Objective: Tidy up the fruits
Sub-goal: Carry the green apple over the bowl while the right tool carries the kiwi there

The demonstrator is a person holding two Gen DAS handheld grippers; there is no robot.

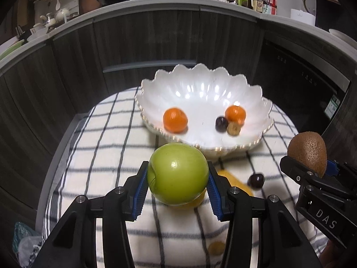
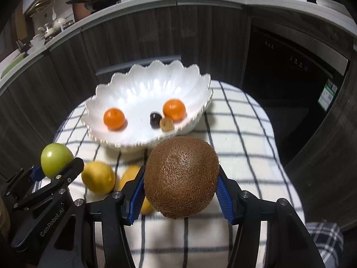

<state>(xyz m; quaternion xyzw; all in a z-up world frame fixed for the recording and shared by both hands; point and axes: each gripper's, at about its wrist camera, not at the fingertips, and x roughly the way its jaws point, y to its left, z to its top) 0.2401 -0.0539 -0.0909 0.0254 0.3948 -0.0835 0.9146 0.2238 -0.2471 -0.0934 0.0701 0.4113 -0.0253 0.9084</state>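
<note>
My left gripper (image 1: 177, 185) is shut on a green apple (image 1: 177, 174) and holds it above the checked cloth, just short of the white scalloped bowl (image 1: 200, 84). My right gripper (image 2: 181, 192) is shut on a brown kiwi (image 2: 181, 176), also in front of the bowl (image 2: 142, 78). The bowl holds two oranges (image 1: 175, 120) (image 1: 235, 113), a dark cherry (image 1: 221, 124) and a small brown fruit (image 1: 233, 129). Two lemons (image 2: 98, 180) (image 2: 130, 175) lie on the cloth between the grippers. A dark cherry (image 1: 256, 180) lies on the cloth to the right.
The white cloth with dark checks (image 2: 241, 147) covers a small round table. Dark cabinet fronts (image 1: 145, 40) and a counter with pans and bottles curve behind it. A small brown fruit (image 1: 216, 248) lies on the cloth near me. A plastic bag (image 1: 24, 243) sits low at left.
</note>
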